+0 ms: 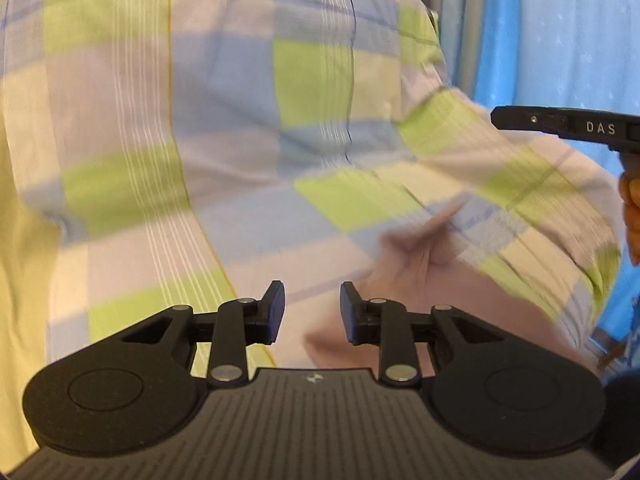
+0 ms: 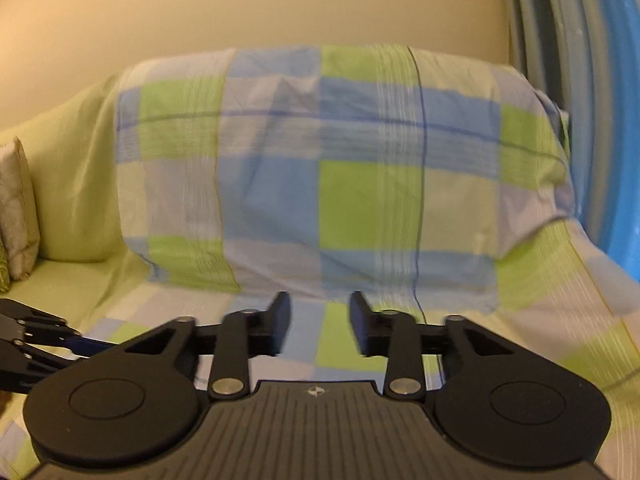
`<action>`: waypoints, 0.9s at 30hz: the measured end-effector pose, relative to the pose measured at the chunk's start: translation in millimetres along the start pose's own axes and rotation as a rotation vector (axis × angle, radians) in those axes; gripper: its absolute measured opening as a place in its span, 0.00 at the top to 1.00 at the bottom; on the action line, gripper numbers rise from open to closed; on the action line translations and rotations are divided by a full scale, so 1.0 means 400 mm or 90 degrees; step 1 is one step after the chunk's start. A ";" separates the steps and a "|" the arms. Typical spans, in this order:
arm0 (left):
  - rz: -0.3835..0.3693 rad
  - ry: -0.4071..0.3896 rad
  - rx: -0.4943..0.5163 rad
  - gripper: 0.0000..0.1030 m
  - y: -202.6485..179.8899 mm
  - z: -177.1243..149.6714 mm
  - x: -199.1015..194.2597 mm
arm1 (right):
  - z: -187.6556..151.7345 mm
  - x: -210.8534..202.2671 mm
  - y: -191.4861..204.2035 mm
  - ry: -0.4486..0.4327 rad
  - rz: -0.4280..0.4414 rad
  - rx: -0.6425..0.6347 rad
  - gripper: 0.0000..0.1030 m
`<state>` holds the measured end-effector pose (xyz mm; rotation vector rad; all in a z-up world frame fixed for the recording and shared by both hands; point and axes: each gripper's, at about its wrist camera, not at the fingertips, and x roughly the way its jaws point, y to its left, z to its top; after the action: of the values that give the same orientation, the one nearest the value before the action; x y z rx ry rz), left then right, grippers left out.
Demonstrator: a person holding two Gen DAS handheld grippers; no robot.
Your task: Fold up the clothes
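Fingers (image 1: 276, 312) spread apart on left gripper (image 1: 312, 312) and right gripper (image 2: 320, 324), holding nothing. Starting out, probably. Next, reaching for pink cloth (image 1: 420, 280) on checked sheet (image 2: 320, 200).

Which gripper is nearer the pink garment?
Left. The left gripper hovers open right over the pink garment; the right gripper faces the checked sheet, garment unseen there.

The right gripper (image 2: 319, 322) hangs with its jaws apart and empty before a sofa (image 2: 76, 184) draped in a blue, green and lilac checked sheet (image 2: 360, 184). The left gripper (image 2: 44, 340) juts in at the lower left. A cushion (image 2: 18, 208) leans at the left edge.
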<state>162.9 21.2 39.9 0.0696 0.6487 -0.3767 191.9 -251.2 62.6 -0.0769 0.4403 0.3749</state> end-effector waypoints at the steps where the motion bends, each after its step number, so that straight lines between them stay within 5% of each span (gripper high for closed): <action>1: -0.010 0.010 0.009 0.73 -0.014 -0.014 0.005 | -0.032 -0.005 -0.012 0.020 0.001 0.007 0.58; 7: -0.135 0.072 0.099 0.59 -0.149 -0.081 0.029 | -0.201 -0.060 -0.065 0.135 0.033 0.040 0.58; 12: -0.210 0.112 0.269 0.53 -0.304 -0.176 -0.026 | -0.298 -0.144 -0.008 0.218 0.087 -0.137 0.58; 16: -0.192 0.159 0.342 0.57 -0.370 -0.249 -0.018 | -0.345 -0.165 0.024 0.274 0.102 -0.220 0.58; 19: -0.156 0.173 0.356 1.00 -0.373 -0.256 -0.013 | -0.361 -0.151 0.037 0.304 0.109 -0.227 0.53; 27: -0.054 0.115 0.289 1.00 -0.234 -0.179 -0.093 | -0.365 -0.086 0.047 0.347 0.153 -0.164 0.58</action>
<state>60.3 -40.9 10.4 0.5152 0.7349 -0.5996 97.3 -267.7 -54.3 -0.3852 0.9434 0.6504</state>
